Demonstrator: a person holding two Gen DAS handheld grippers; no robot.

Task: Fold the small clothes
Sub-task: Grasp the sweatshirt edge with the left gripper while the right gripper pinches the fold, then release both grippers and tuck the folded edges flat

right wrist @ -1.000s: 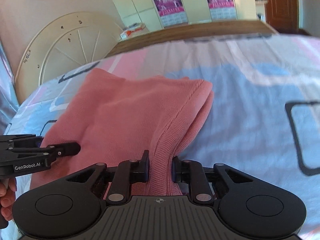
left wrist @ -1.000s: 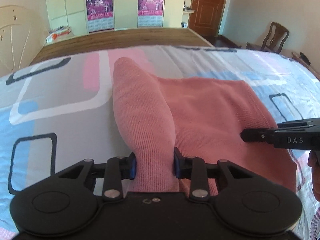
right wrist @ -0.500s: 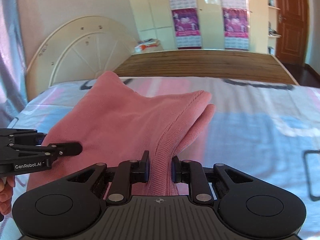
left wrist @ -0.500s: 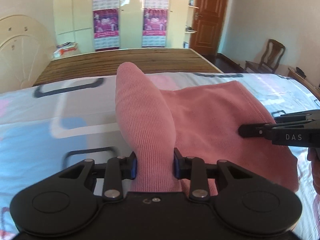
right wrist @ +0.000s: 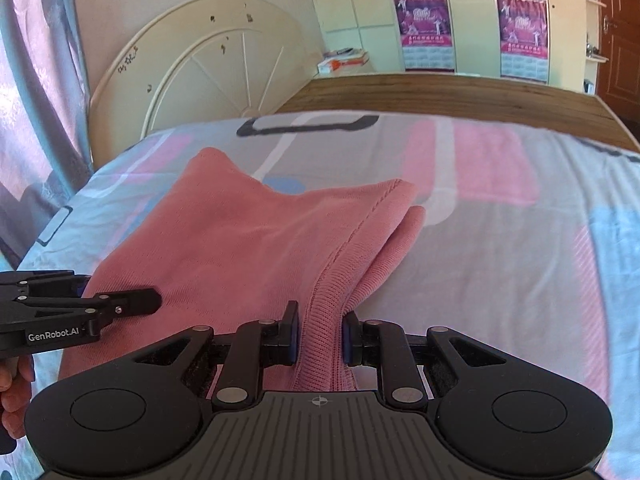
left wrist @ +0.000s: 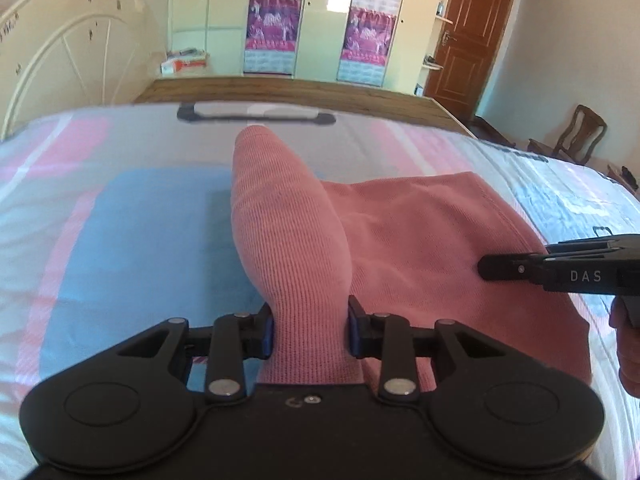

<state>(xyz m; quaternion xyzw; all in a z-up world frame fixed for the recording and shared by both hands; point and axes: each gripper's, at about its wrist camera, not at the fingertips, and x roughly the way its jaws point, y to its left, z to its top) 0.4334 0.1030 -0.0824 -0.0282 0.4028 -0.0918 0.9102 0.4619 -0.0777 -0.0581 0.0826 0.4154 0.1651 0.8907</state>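
Note:
A pink knit garment [left wrist: 420, 240] hangs stretched between my two grippers above the patterned bedsheet [left wrist: 140, 248]. My left gripper [left wrist: 310, 330] is shut on its left edge, where a rolled fold [left wrist: 280, 216] rises ahead of the jaws. My right gripper [right wrist: 320, 338] is shut on the ribbed right edge of the pink garment [right wrist: 248, 248]. The right gripper shows at the right of the left wrist view [left wrist: 560, 272]. The left gripper shows at the left of the right wrist view [right wrist: 80, 316].
The bed's wooden footboard [left wrist: 300, 88] runs across the far side. A cream round headboard [right wrist: 200, 68] leans at the left. Wardrobe doors with posters [left wrist: 276, 28], a brown door [left wrist: 476, 36] and a wooden chair [left wrist: 576, 136] stand beyond.
Both grippers have lifted the garment and carried it across the bed; the sheet pattern below has shifted. The views tilted upward. Both grips are unchanged.

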